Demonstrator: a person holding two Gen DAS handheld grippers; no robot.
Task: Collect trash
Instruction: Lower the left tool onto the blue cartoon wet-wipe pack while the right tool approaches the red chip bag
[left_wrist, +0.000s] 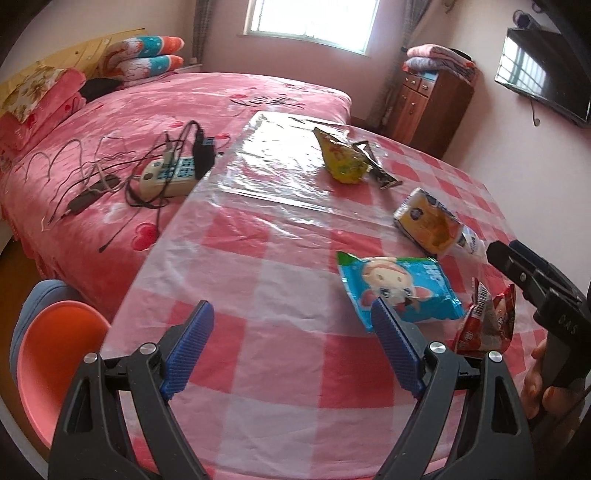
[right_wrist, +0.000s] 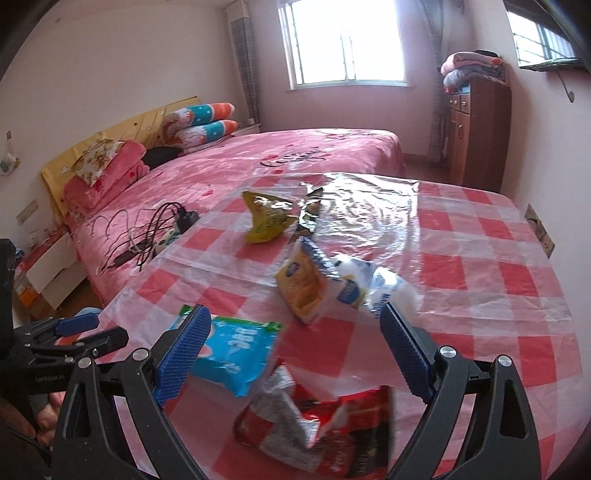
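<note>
The left gripper (left_wrist: 291, 332) has its blue-padded fingers (left_wrist: 192, 343) spread wide apart with nothing between them, hovering over bare checked cloth near the surface's (left_wrist: 258, 369) near edge. The right gripper (right_wrist: 293, 345) also holds its fingers (right_wrist: 404, 350) wide apart and empty; below and between them lies a crumpled red snack wrapper (right_wrist: 332, 424), untouched by either pad, close to the near edge. Just left of it, partly behind the right gripper's left finger, lies a blue snack packet (right_wrist: 236, 350) with a cartoon figure, flat on the cloth; in the left wrist view that packet (left_wrist: 399, 291) sits just beyond the left gripper's right finger. Farther in, toward the middle of the surface, an orange-yellow packet (right_wrist: 303, 284) leans against a white-and-blue wrapper (right_wrist: 369, 284), the two touching. Beyond them, nearer the far edge, a yellow-green chip bag (right_wrist: 269, 218) stands crumpled beside a dark foil wrapper (right_wrist: 308, 214), on a glossy clear plastic sheet (right_wrist: 369, 210) spread over the red-and-white checked tablecloth. Off the surface's left edge stands a bed (left_wrist: 147, 107) with a pink cover, carrying a power strip (left_wrist: 170, 177) with tangled cables. An orange stool (left_wrist: 55, 362) sits by the near left corner.
</note>
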